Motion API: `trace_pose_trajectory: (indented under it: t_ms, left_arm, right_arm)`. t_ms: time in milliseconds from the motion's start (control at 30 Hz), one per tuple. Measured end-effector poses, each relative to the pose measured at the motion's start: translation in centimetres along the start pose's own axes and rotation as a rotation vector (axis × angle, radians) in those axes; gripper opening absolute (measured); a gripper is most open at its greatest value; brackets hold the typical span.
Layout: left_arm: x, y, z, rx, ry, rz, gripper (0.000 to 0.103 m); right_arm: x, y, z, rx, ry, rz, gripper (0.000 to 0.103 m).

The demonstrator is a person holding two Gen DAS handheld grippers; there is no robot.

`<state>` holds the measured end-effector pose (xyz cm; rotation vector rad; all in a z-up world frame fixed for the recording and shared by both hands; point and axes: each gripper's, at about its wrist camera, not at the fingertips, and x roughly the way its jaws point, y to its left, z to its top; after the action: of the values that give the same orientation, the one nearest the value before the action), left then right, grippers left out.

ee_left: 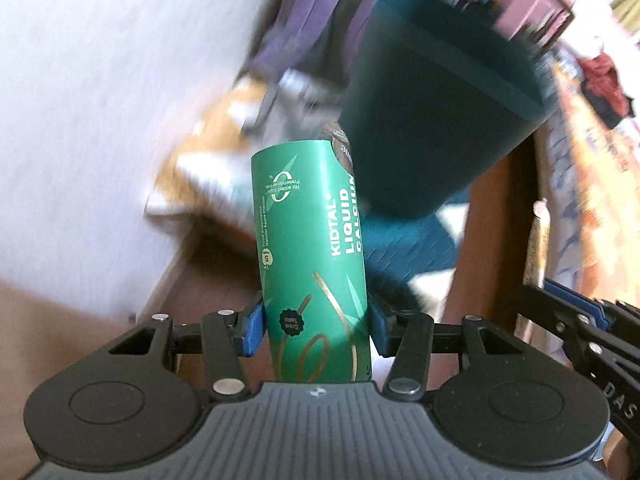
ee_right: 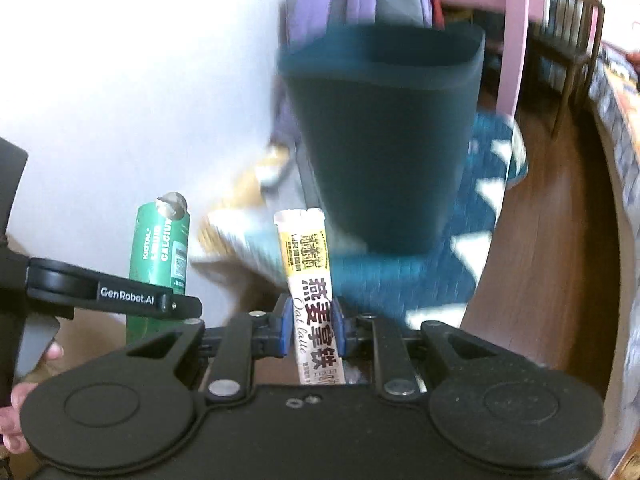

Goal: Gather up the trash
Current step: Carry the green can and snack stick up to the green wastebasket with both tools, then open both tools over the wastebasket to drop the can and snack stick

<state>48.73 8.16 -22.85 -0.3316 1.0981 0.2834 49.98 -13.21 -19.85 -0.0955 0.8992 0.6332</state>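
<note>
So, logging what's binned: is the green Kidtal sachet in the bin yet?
Out. The green Kidtal sachet sits clamped between the left gripper fingers, short of the teal bin.

bin [ee_right: 384, 136] ahead; sachet [ee_right: 158, 256] left.

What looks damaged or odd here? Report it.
The green cardboard Kidtal sleeve, clamped in the left tongs, has a curved notch at its top edge exposing something brownish inside. The white-and-yellow oat latte sachet in the right tongs looks intact.
</note>
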Motion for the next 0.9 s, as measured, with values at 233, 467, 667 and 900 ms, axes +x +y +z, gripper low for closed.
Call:
trace_pose_trajectory:
  t_ms: [233,467,667,900]
  left_arm:
    - [-7.3,-3.7,6.9,0.058,-0.169,-0.064,0.051]
    - [-8.8,-7.3,13.4,0.115,-0.256,-0.087,0.051]
    - [-7.9,-9.1,17.8,0.138,-0.260,-0.082,0.051]
    - [-3.4,-10.8,21.6,0.195,-0.198,-0.064,0.051]
  right_arm:
    - [-5.9,-0.3,7.9,-0.022,-0.166,-0.033,0.020]
    - [-8.2,-2.3,14.5,0.004,-0.293,-0.084,0.020]
    - [-7.1,-3.8,18.8,-0.003,-0.332,-0.115,0.020]
    - [-3.4,-5.0,21.8,-0.022,-0.320,-0.139,0.020]
